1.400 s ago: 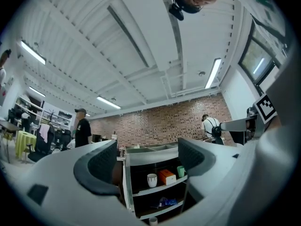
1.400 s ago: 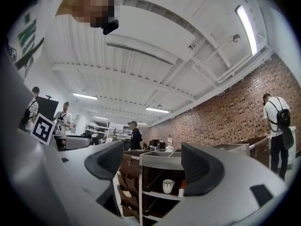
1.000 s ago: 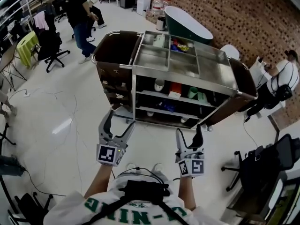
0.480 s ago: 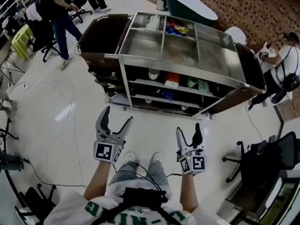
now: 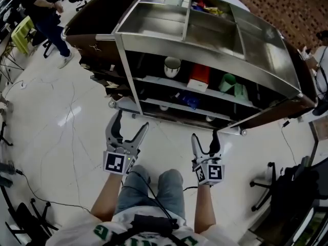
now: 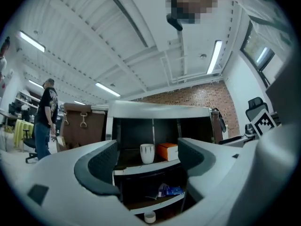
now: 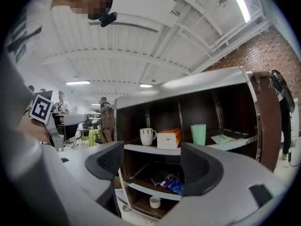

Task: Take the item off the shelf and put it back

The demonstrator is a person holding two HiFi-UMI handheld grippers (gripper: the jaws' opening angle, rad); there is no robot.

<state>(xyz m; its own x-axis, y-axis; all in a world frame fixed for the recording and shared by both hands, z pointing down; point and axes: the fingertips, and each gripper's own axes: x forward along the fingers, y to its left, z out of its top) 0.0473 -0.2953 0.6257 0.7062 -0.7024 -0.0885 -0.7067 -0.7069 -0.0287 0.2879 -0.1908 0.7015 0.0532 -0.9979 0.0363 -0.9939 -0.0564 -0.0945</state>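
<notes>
A steel cart with open shelves stands in front of me. Its upper shelf holds a white mug, an orange and white box and a green cup. A blue packet lies on the shelf below. My left gripper hangs open and empty short of the cart, and my right gripper is likewise open and empty. In the left gripper view the mug and box show between the jaws. In the right gripper view the mug, box and green cup sit far ahead.
Brown side bags hang on the cart's left end. A small white cup sits on the bottom shelf. A person and office chairs stand at the far left, another chair at the right. Cables trail on the floor.
The cart has come closer and fills more of the head view. Both grippers stay open and empty, held in front of me at about the same spacing.
</notes>
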